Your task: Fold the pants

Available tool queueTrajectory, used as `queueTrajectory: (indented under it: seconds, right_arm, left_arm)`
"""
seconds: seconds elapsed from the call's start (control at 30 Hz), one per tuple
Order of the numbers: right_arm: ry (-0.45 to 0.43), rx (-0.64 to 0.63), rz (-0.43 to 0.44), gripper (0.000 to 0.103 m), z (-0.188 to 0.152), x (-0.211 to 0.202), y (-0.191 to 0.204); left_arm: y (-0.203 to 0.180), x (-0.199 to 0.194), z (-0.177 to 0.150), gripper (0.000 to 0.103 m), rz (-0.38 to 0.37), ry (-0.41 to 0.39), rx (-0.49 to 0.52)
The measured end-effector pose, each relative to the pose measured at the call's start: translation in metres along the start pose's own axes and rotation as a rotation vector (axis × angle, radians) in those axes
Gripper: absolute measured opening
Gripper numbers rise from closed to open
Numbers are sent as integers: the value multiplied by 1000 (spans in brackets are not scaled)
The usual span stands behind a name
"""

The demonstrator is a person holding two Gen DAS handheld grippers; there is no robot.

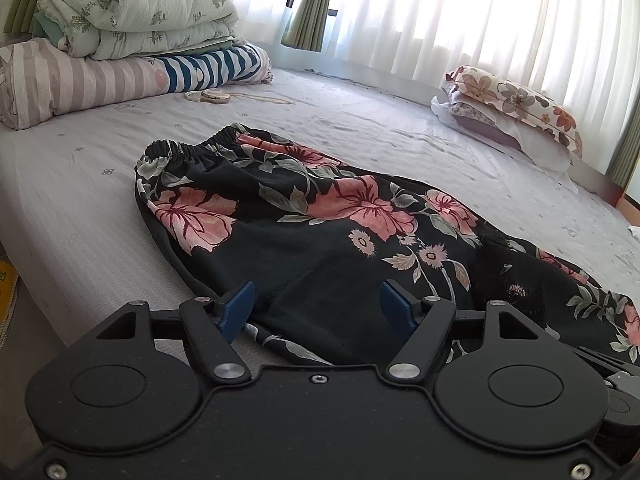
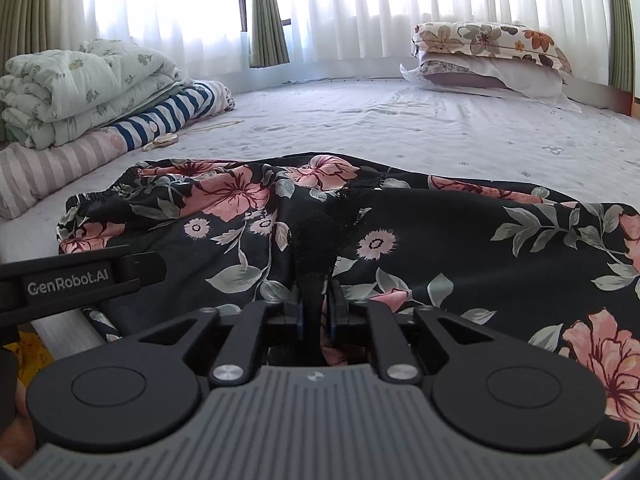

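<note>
Pants [image 2: 360, 232] fabric pinched in right tool [image 2: 316, 312]; left tool [image 1: 320, 304] wide apart above them

The pants [image 2: 400, 240] run off the right edge, and the small round object [image 1: 214, 96] is perhaps a tape measure.

Pants [image 1: 304, 236] lie on the bed [image 1: 360, 128] — folded bedding [image 1: 132, 8] behind-left, pillows [image 1: 516, 108] behind-right.

Ahead of me, a pale patterned bedsheet [image 1: 360, 120] covers the mattress. Folded green floral quilts [image 1: 132, 8] sit far left on striped bedding [image 1: 72, 76]. Flowered pillows [image 2: 488, 44] lie far right, before white sheer curtains [image 2: 352, 8].
</note>
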State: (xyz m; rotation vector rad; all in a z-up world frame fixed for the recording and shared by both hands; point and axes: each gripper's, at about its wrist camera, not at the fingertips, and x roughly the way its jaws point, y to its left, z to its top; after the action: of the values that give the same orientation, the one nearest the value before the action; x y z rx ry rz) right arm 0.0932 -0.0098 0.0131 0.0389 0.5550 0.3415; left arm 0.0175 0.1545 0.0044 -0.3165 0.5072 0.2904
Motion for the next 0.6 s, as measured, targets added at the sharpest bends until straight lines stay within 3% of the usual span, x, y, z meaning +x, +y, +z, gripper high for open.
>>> queueTrajectory:
  seconds: [0.07, 0.13, 0.17, 0.3, 0.4, 0.43, 0.5, 0.6]
  right_arm:
    - [-1, 6, 31, 63, 0, -3, 0]
    - [-11, -15, 72, 81, -3, -11, 2]
    - [-20, -36, 86, 85, -6, -16, 3]
    - [-43, -107, 120, 91, -17, -43, 2]
    - [-76, -99, 98, 96, -25, -66, -12]
    - [-93, -91, 75, 97, -27, -73, -18]
    - [-133, -67, 4, 97, -30, -86, -32]
    - [-175, -22, -123, 97, -34, -100, -54]
  left_arm:
    - [0, 0, 1, 69, -2, 0, -4]
    - [0, -1, 3, 69, -17, -1, -15]
    - [1, -2, 5, 69, -28, -5, -19]
    - [-7, -11, 15, 69, -86, -46, 0]
    - [-21, -20, 19, 61, -158, -71, 36]
    - [-29, -23, 19, 50, -191, -76, 52]
    - [-44, -27, 17, 39, -253, -74, 91]
    - [-76, -31, 8, 32, -328, -66, 169]
